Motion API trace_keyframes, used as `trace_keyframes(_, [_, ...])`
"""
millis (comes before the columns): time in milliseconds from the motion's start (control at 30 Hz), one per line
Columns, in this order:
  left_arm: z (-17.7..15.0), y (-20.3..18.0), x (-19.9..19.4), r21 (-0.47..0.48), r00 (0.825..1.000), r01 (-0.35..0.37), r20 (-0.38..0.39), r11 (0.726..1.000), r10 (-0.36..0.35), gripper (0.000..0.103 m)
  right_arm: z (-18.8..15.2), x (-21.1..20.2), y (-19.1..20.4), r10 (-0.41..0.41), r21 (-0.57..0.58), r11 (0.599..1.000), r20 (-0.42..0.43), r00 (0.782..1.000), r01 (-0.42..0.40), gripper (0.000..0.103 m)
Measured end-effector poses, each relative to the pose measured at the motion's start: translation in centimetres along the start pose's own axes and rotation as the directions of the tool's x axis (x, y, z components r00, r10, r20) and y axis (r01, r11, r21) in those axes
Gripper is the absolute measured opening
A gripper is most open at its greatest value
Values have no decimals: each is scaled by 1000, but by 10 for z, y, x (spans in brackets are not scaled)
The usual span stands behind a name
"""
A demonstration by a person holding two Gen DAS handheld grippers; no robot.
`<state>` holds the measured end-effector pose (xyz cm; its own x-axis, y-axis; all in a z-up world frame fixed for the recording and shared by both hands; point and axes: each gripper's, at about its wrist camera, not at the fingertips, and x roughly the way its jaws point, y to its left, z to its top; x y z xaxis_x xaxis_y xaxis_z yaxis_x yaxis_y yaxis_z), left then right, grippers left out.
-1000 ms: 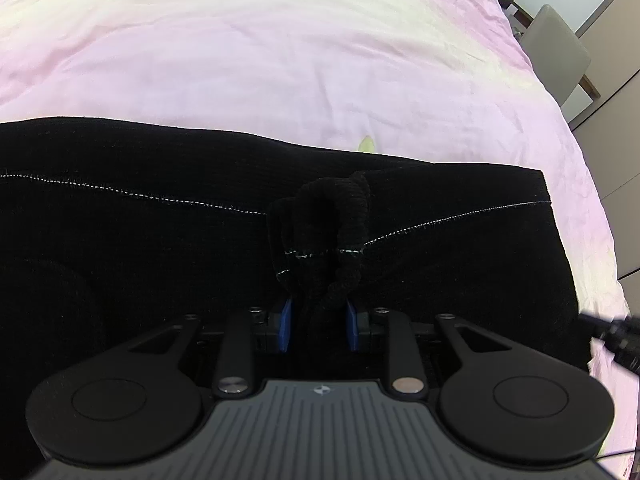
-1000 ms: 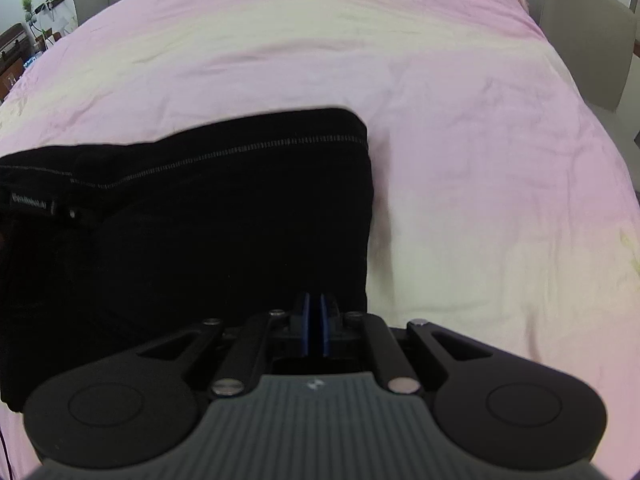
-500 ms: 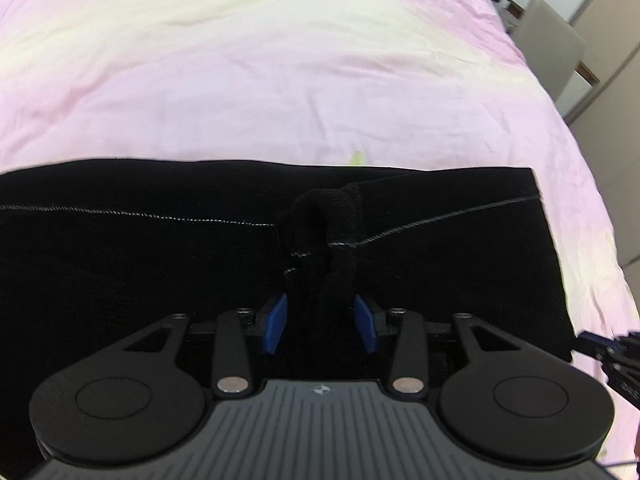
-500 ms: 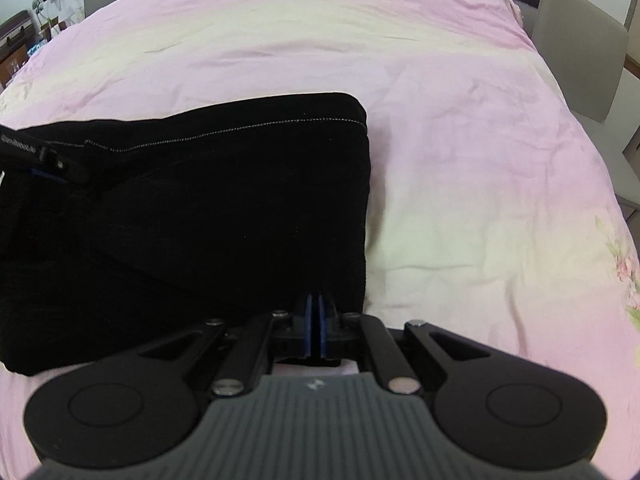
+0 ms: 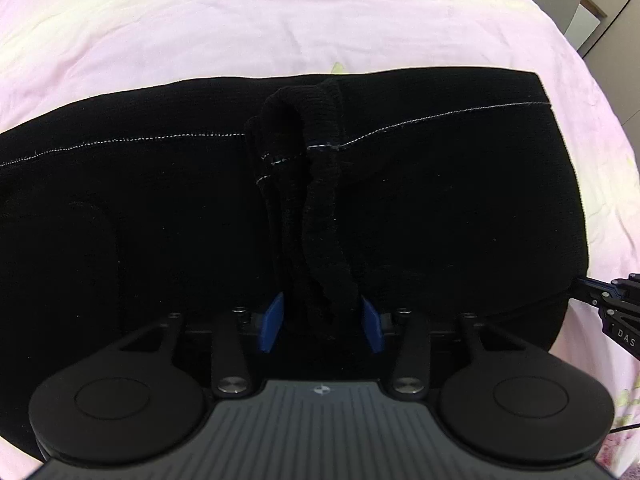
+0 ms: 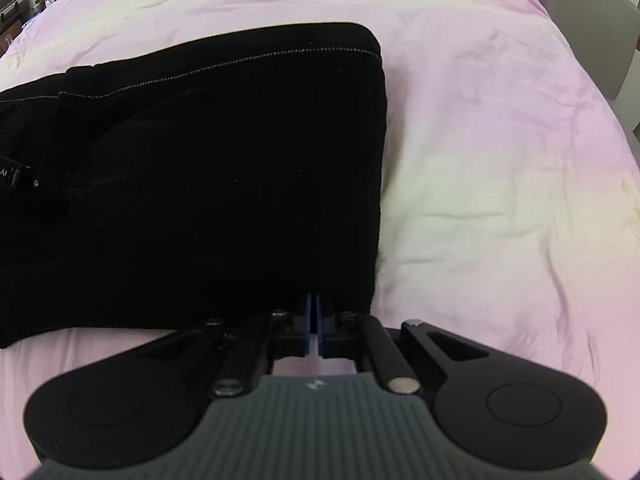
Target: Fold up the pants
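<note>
Black pants are seen folded on a pink bed | left gripper: jaws parted around a bunched fold | right gripper: jaws pressed together at the pants' near edge

Both the left gripper and right gripper: black linkage arms, silver screws, blue fingers, ribbed grey housing with small logo.
</note>
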<state>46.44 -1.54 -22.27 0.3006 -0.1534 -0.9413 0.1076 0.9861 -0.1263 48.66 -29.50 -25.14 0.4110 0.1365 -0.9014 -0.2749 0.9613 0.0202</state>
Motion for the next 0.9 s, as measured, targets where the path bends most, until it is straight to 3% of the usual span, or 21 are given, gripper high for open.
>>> trace_keyframes(167, [-4, 3, -13, -2, 1000, -3, 31, 1000, 3, 57, 7, -14, 10, -29, -18, 999, 1, 1000, 29, 0])
trace_keyframes(233, [-12, 5, -30, 45, 998, -24, 61, 999, 22, 65, 3, -27, 16, -38, -56, 998, 23, 999, 39, 7])
trace_keyframes(400, [-40, 24, -75, 229, 982, -159, 139, 960, 129, 67, 1, -57, 63, 31, -202, 979, 42, 999, -22, 26])
trace_keyframes(533, [-57, 72, -106, 237, 974, -197, 160, 952, 161, 68, 2, -66, 107, 66, -309, 949, 21, 998, -57, 32])
trace_keyframes(700, [-74, 161, -140, 171, 962, -253, 152, 952, 228, 75, 10, -71, 159, 108, -396, 914, 21, 994, -91, 37])
trace_keyframes(900, [-90, 277, -157, -94, 964, -212, 142, 973, 224, 84, 21, -71, 215, 126, -471, 876, 16, 992, -104, 46])
